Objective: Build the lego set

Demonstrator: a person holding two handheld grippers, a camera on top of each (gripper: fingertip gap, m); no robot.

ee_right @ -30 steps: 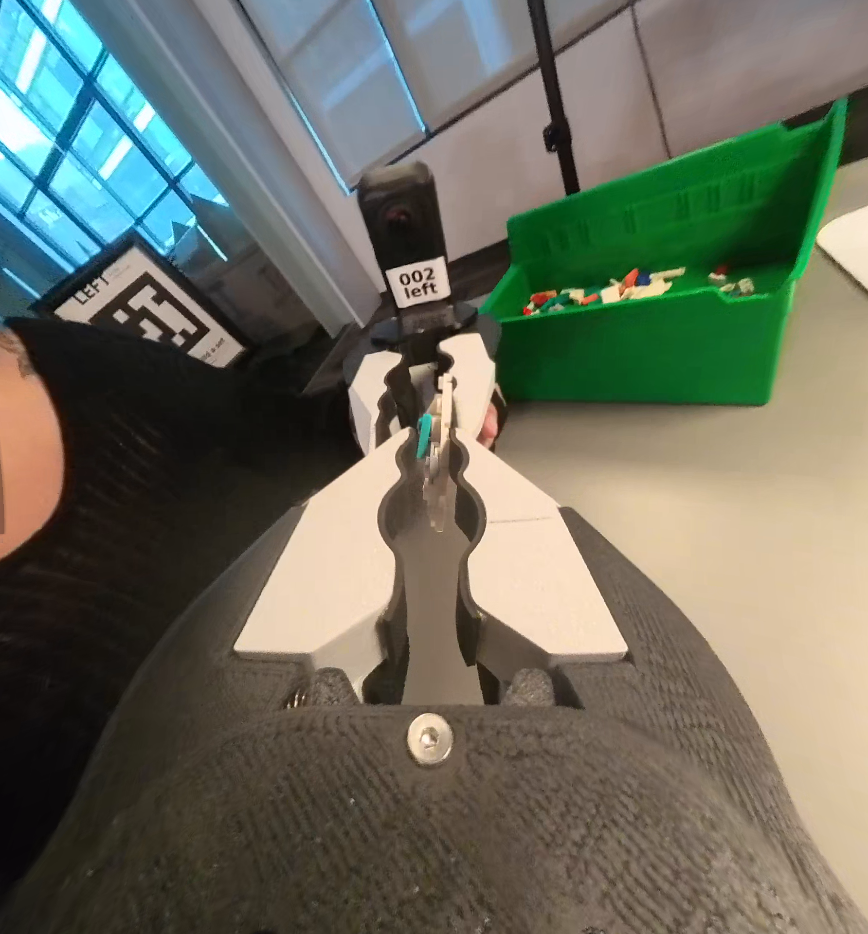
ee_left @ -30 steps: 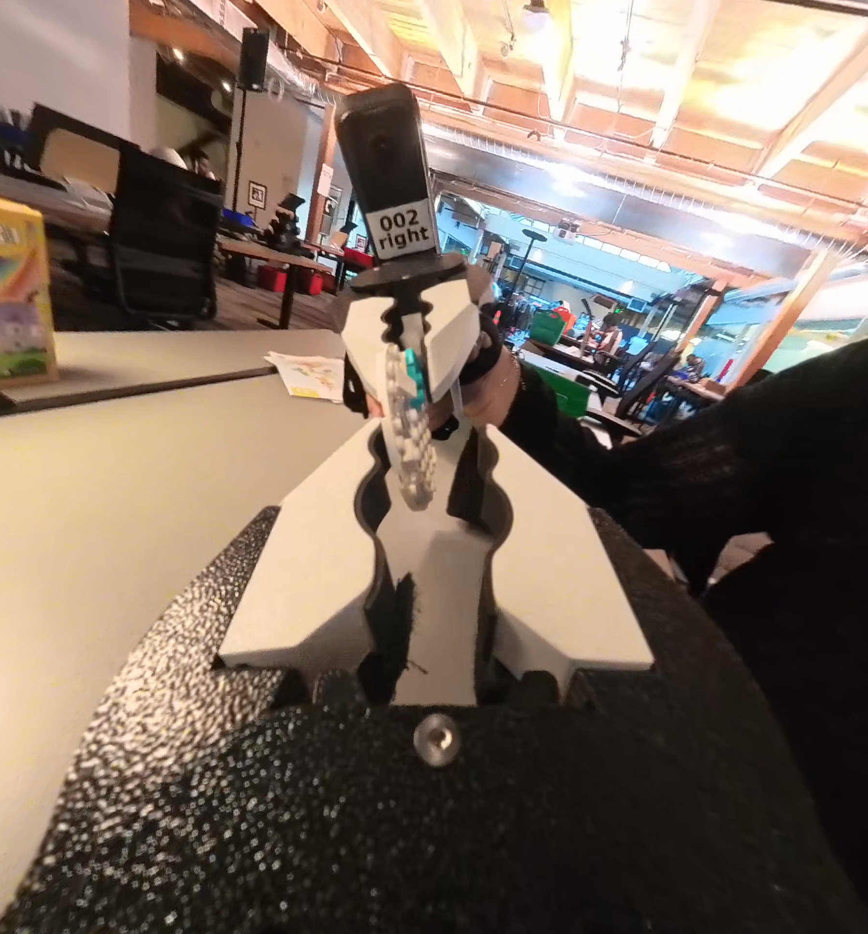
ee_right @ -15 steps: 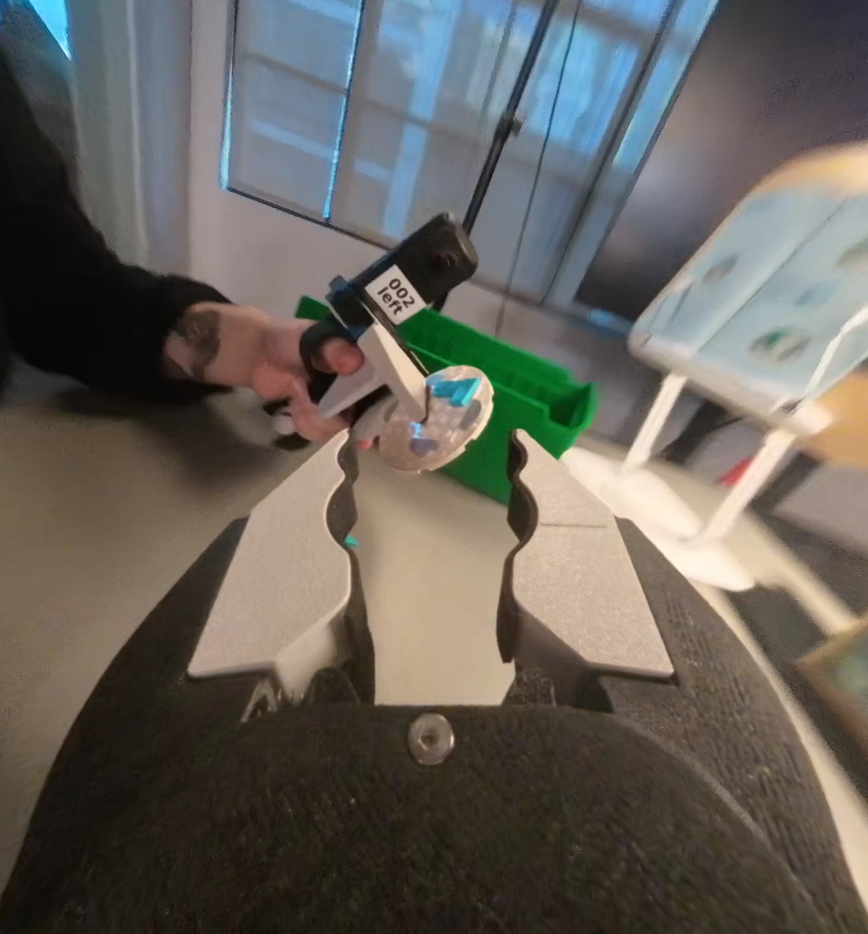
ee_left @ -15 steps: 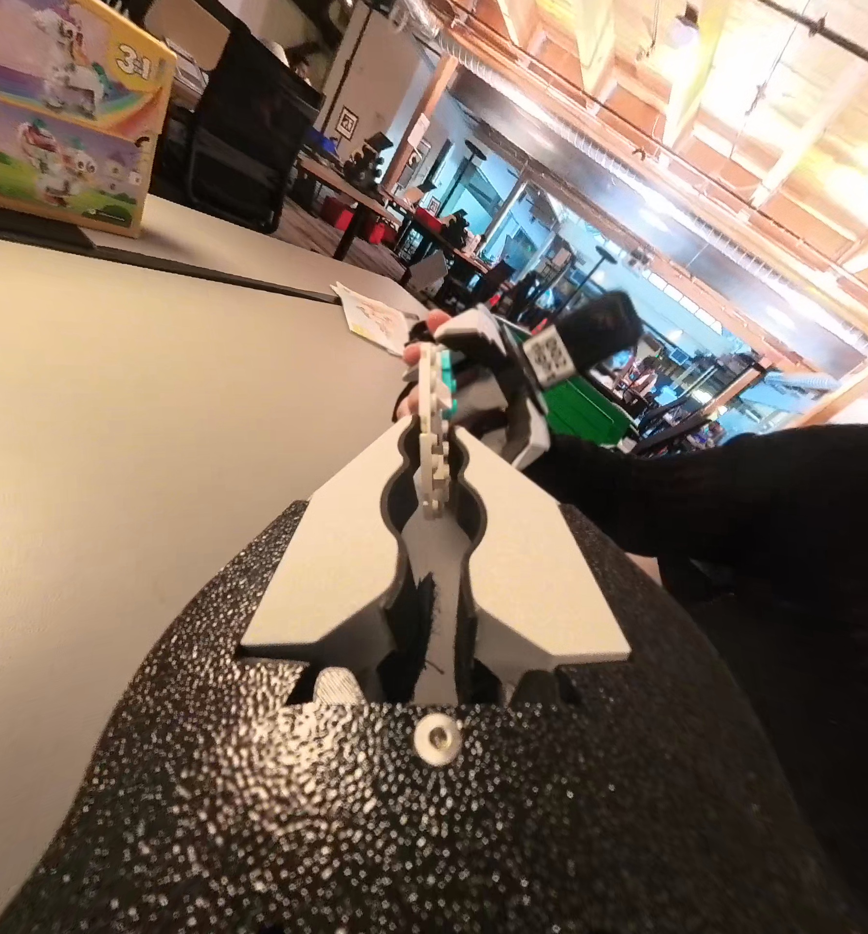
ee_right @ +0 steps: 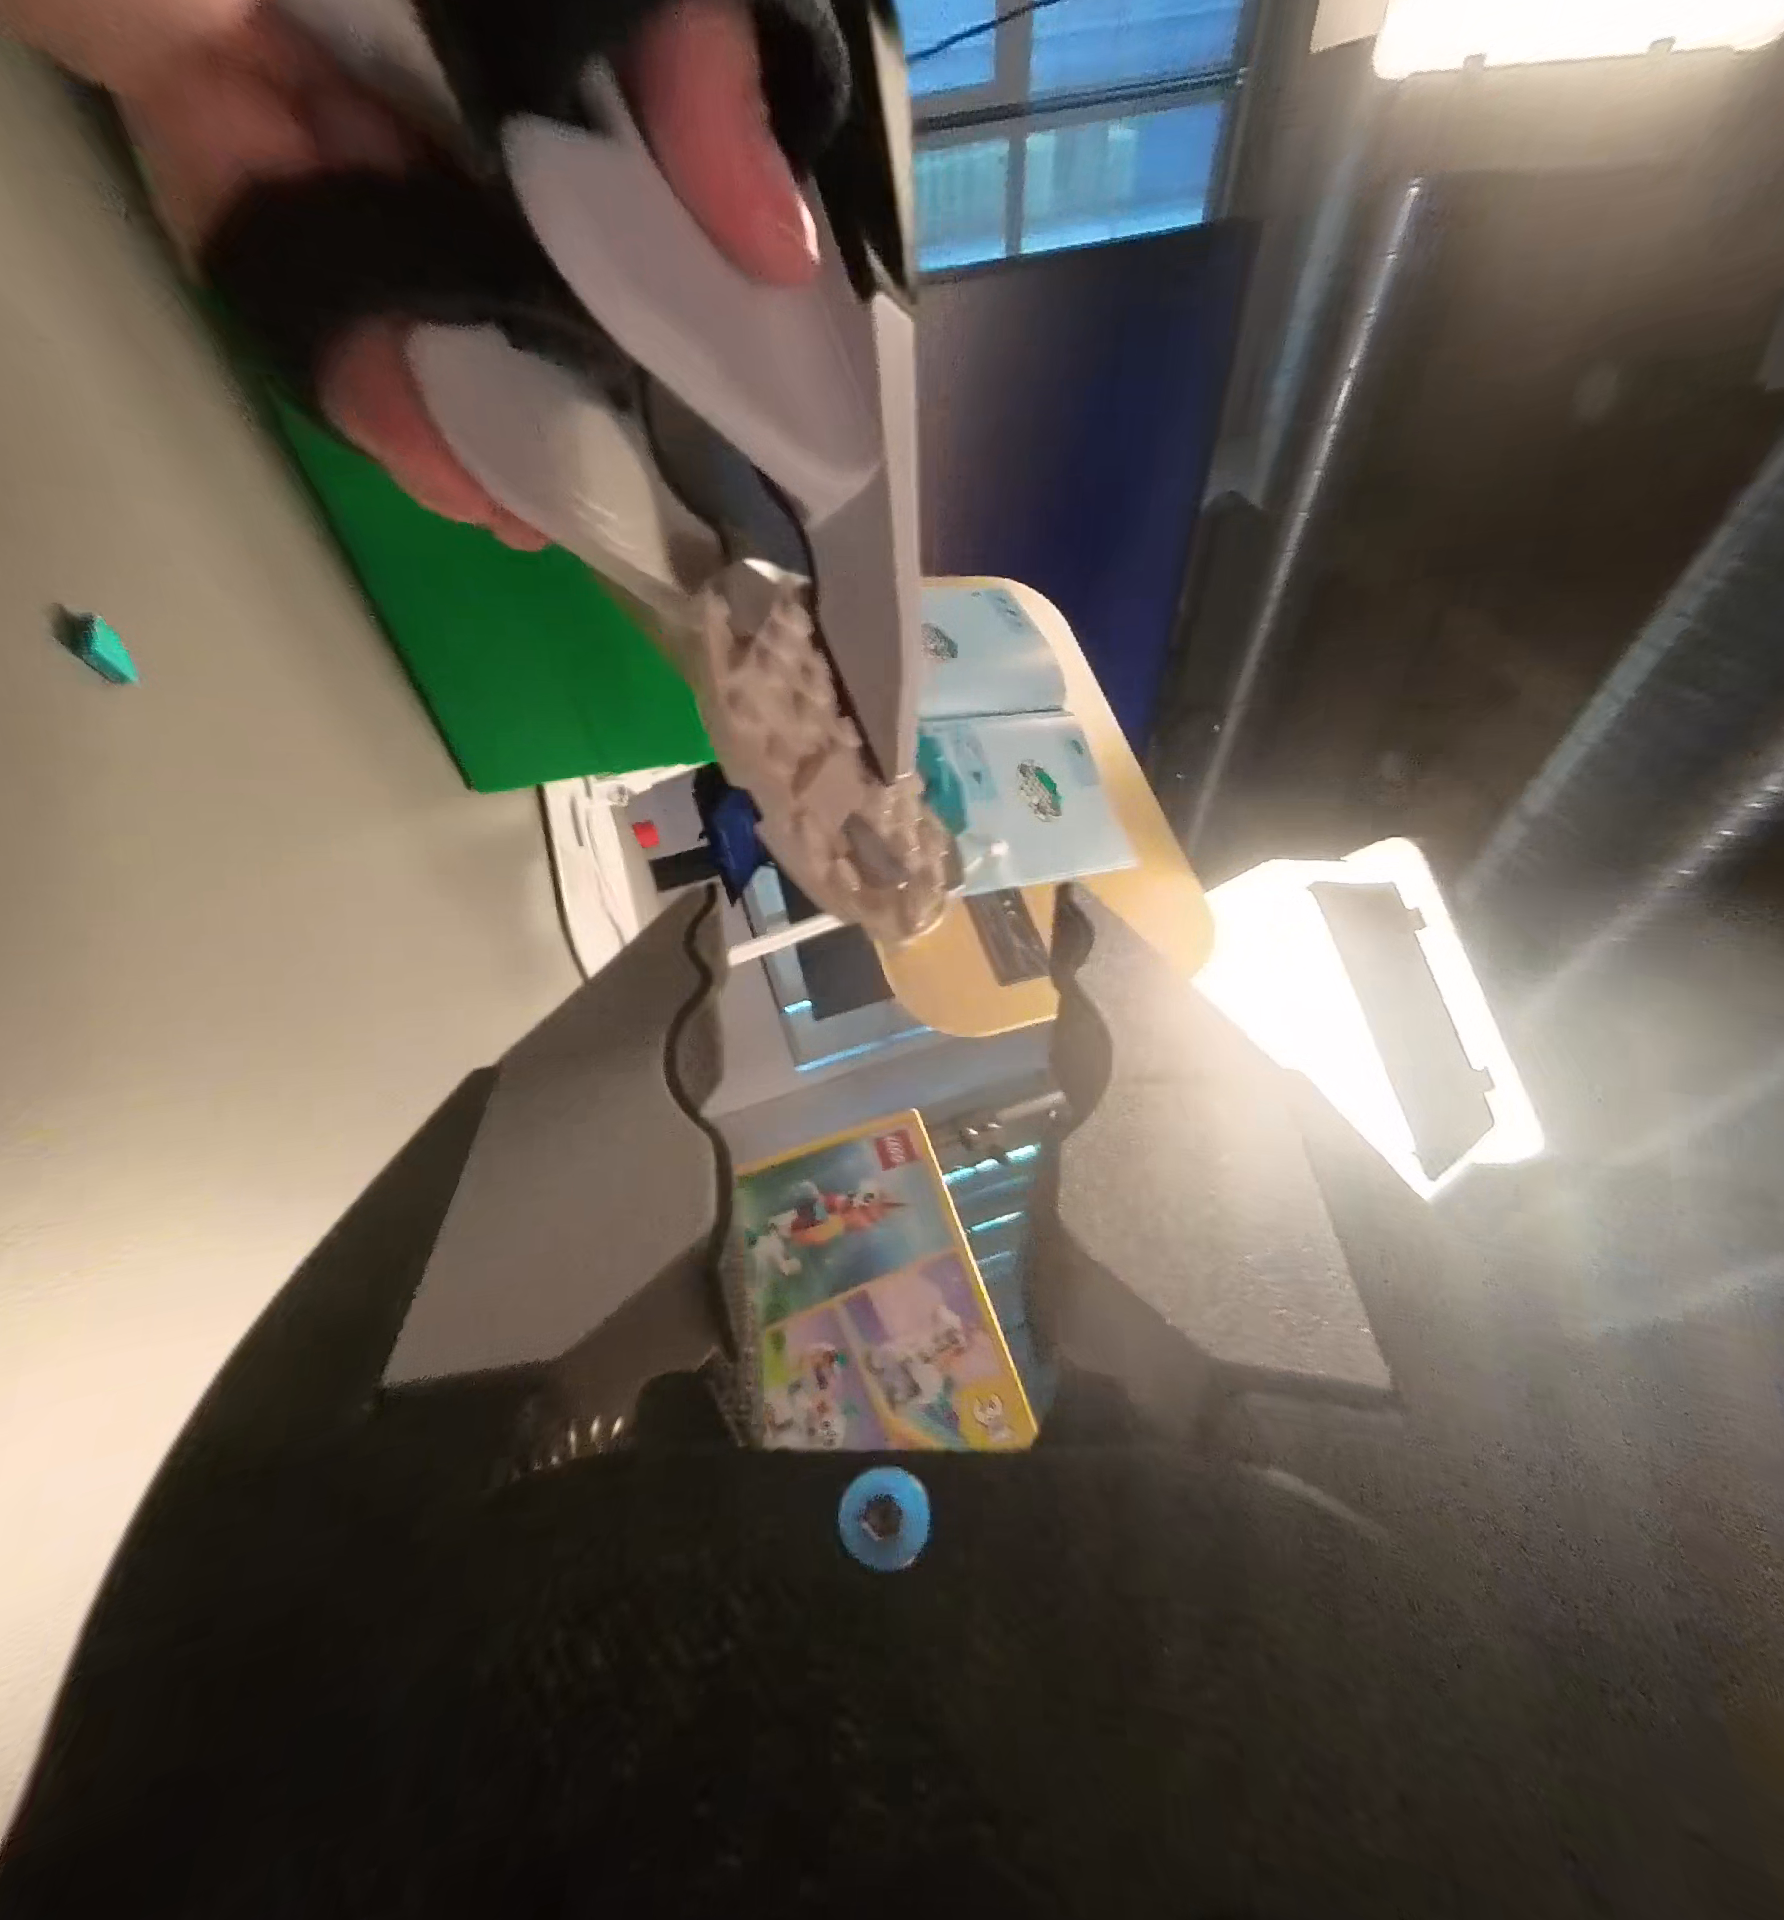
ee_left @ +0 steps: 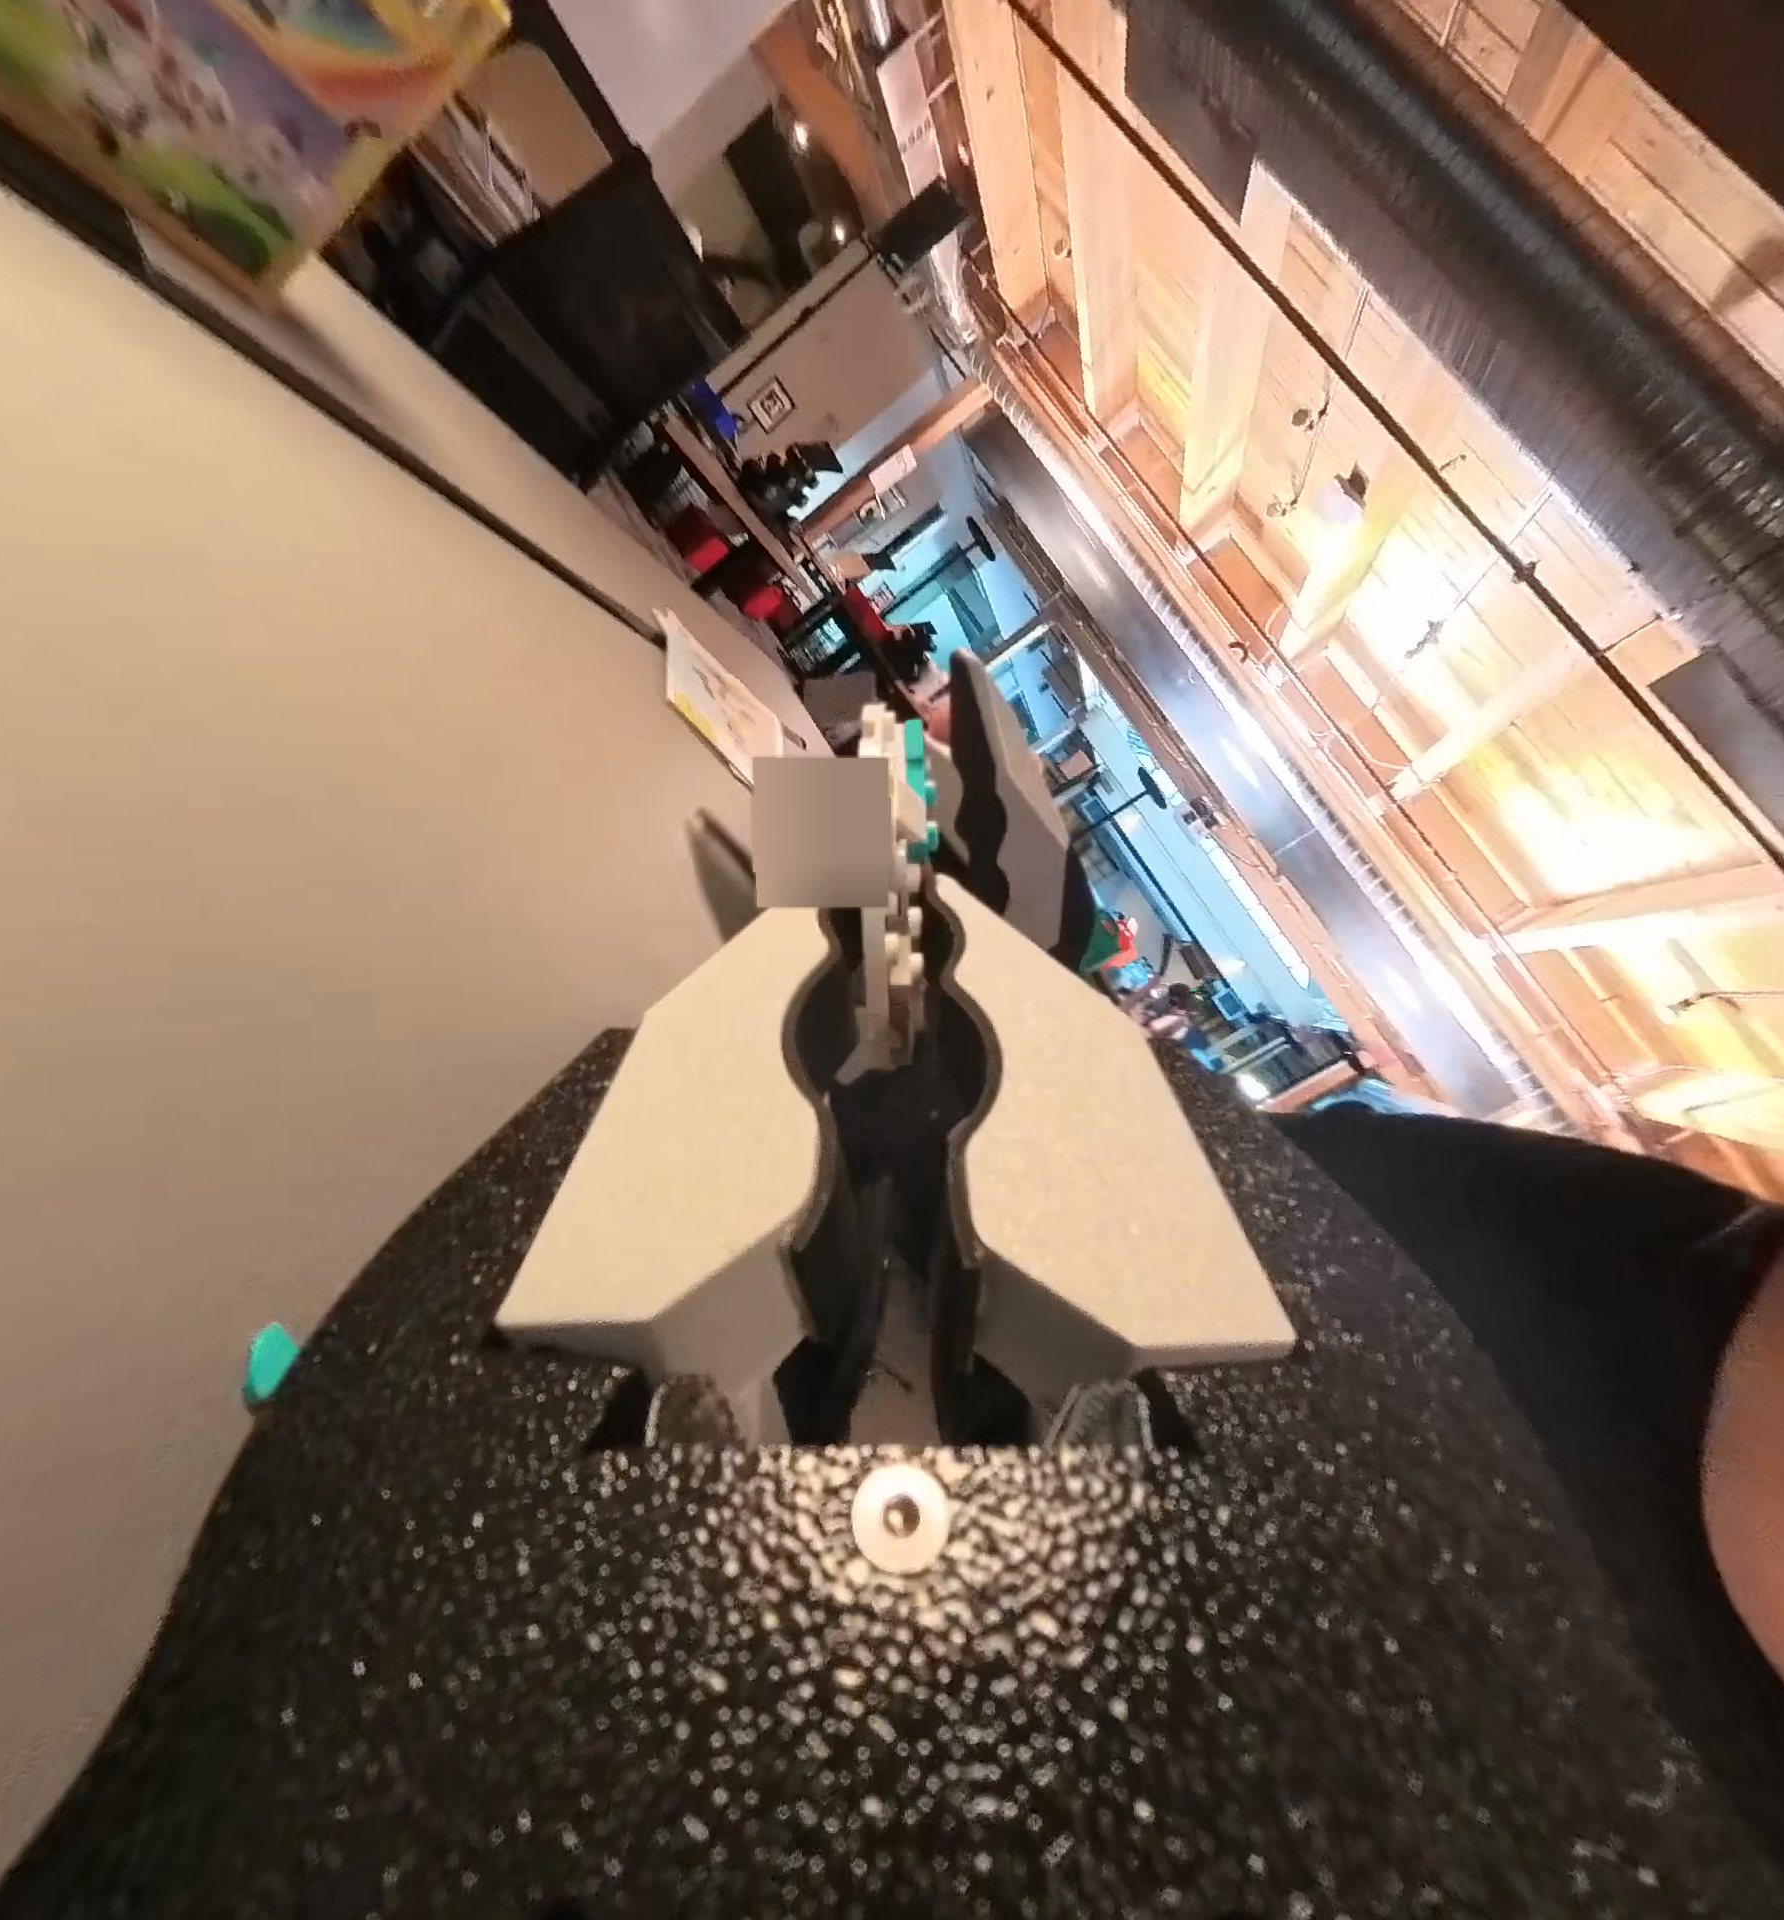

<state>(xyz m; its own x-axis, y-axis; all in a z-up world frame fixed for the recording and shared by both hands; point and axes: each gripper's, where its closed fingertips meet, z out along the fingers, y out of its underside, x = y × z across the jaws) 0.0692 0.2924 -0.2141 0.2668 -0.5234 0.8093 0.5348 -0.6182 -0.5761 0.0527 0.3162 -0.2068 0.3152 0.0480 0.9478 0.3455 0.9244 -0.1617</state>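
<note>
Left gripper is clamped on the edge of a round grey plate assembly with a teal brick, held off the bench. Right gripper is spread wide and empty, the assembly just ahead of its tips. Build looks early: few pieces on. One loose teal brick lies on the bench to the left; green bin beyond.

Left gripper: speckled black housing, pale grey wavy-edged fingers, a silver screw at lower centre. Right gripper: matching black body, bluish screw. Black sleeve at right.
</note>
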